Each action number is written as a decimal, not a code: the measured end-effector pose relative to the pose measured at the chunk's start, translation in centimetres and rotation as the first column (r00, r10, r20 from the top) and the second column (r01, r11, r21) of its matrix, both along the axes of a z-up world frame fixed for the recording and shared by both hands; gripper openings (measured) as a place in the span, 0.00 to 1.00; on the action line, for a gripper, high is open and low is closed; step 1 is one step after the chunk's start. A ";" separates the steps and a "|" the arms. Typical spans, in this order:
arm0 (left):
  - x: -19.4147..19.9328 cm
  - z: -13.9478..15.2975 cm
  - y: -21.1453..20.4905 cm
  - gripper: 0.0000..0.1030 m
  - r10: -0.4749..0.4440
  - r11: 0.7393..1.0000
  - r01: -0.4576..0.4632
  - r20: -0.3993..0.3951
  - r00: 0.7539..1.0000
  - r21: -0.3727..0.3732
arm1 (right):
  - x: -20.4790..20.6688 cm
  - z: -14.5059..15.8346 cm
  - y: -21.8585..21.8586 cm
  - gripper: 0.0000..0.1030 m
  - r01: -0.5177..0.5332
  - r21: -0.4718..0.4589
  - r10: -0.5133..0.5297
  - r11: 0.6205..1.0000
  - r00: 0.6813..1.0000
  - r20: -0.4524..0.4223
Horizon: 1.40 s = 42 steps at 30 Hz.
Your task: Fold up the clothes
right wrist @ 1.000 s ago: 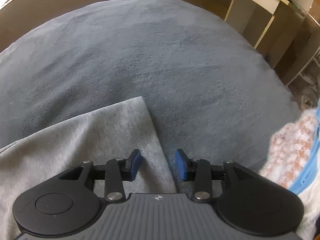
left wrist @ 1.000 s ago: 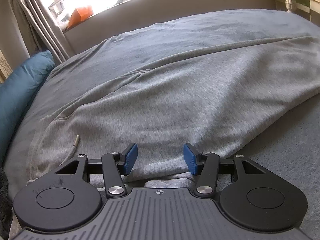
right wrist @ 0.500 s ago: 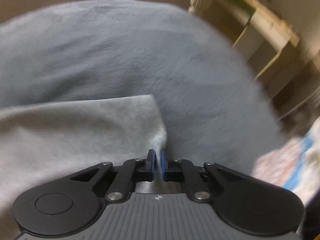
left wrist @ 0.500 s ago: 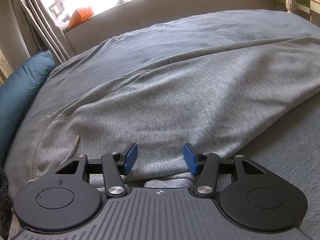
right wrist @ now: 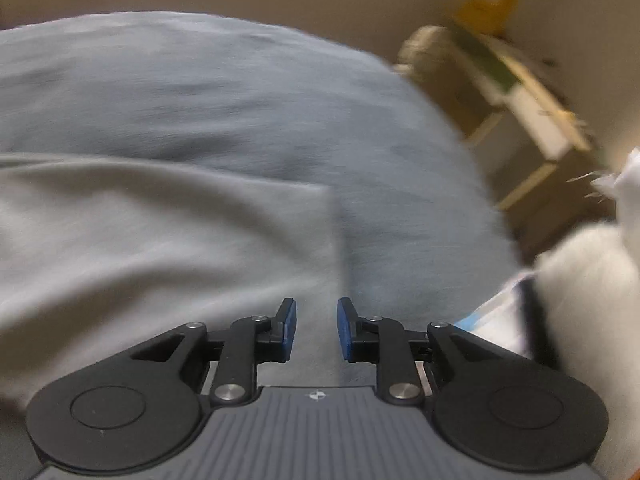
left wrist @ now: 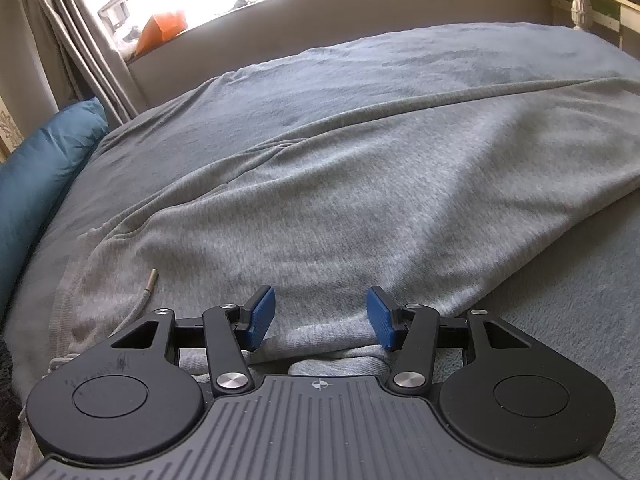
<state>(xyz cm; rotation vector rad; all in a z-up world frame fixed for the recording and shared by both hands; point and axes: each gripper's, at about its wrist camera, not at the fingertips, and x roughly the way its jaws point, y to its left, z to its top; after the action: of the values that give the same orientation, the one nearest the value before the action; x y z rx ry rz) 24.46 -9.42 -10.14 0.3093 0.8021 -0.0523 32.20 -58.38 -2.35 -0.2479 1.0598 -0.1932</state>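
— Standing by the bed, what do you make of the left gripper (left wrist: 321, 316)?

— Its blue pads (left wrist: 260, 312) are spread wide, pinching nothing. The near hem of the grey sweatpants (left wrist: 360, 184) bunches just under and between them, and the cloth runs forward and to the right from there. A drawstring (left wrist: 144, 296) with a metal tip lies on the fabric just left of the pads.

— And the right gripper (right wrist: 317, 328)?

— Parted too, though more narrowly, with nothing caught between the pads. That view is blurred. The leg end of the sweatpants (right wrist: 160, 248) lies flat ahead and to the left; its right edge runs roughly in line with the gap, so the left pad sits over cloth and the right over the blue-grey blanket (right wrist: 240, 92).

— What's further out?

— The blanket covers the whole bed. A teal pillow (left wrist: 36, 184) rests at the far left, curtains (left wrist: 76, 36) hang by a bright window, and a wooden shelf unit (right wrist: 520, 100) stands off to the right.
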 end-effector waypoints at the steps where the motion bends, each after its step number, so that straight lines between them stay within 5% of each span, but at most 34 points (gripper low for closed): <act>1: 0.0 0.0 0.0 0.49 -0.001 1.000 0.001 -0.001 1.000 0.001 | -0.3 -0.5 0.4 0.23 -0.032 0.009 0.032 0.999 0.999 -0.027; 5: 0.0 0.1 0.1 0.49 0.001 1.000 -0.001 -0.001 1.000 -0.004 | -1.9 -3.3 1.3 0.23 -0.127 -0.066 0.114 0.990 0.977 -0.181; 11: -0.1 0.2 0.2 0.49 0.000 1.000 0.000 0.000 1.000 -0.008 | -6.3 -4.1 -0.4 0.24 -0.154 -0.210 0.075 0.965 0.937 -0.341; 14: -0.1 0.3 0.2 0.49 -0.003 1.000 0.003 -0.003 1.000 -0.005 | -7.1 -3.4 -0.6 0.24 -0.154 -0.307 0.058 0.939 0.952 -0.301; 18: -0.1 0.3 0.1 0.49 -0.003 1.000 0.003 -0.001 1.000 0.003 | -6.9 -0.2 -0.4 0.24 -0.039 -0.206 0.016 0.978 0.994 -0.112; 21: -0.2 0.4 0.0 0.49 0.002 1.000 -0.002 -0.003 1.000 0.006 | -7.2 1.3 -1.9 0.26 0.175 0.059 -0.174 0.983 0.984 -0.021; 23: -0.3 0.4 -0.1 0.49 0.003 1.000 -0.002 -0.005 1.000 0.011 | -8.7 1.7 -4.0 0.36 0.361 0.323 -0.381 0.875 0.925 -0.003; 24: -0.3 0.5 -0.1 0.49 0.002 1.000 -0.001 -0.005 1.000 0.013 | -9.5 1.8 -5.1 0.42 0.436 0.451 -0.481 0.779 0.877 -0.017; 26: -0.4 0.5 -0.2 0.49 0.002 1.000 -0.002 -0.005 1.000 0.017 | -12.3 0.9 -6.6 0.43 0.522 0.685 -0.650 0.508 0.754 -0.093; 28: -0.4 0.5 -0.2 0.49 0.004 1.000 -0.003 -0.005 1.000 0.019 | -13.7 -0.6 -7.3 0.43 0.547 0.775 -0.739 0.316 0.654 -0.161; 34: -0.5 0.6 -0.3 0.49 0.005 1.000 -0.005 -0.006 1.000 0.023 | -14.5 -4.8 -8.6 0.34 0.591 0.801 -0.869 0.094 0.441 -0.223; 36: -0.5 0.6 -0.2 0.49 0.009 1.000 -0.008 -0.008 1.000 0.018 | -13.9 -4.4 -8.6 0.20 0.582 0.804 -0.890 0.125 0.423 -0.168; 38: -0.4 0.6 -0.2 0.49 0.011 1.000 -0.010 -0.010 1.000 0.015 | -12.2 -2.6 -7.8 0.11 0.564 0.794 -0.877 0.226 0.472 -0.086; 42: -0.4 0.6 -0.2 0.49 0.008 1.000 -0.008 -0.010 1.000 0.013 | -9.3 4.5 -5.3 0.08 0.364 0.776 -0.759 0.515 0.614 0.216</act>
<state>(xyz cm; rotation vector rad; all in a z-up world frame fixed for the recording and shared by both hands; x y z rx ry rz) 24.04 -9.61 -9.58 0.3178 0.8135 -0.0411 22.93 -63.71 2.10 0.8472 0.5290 -0.4610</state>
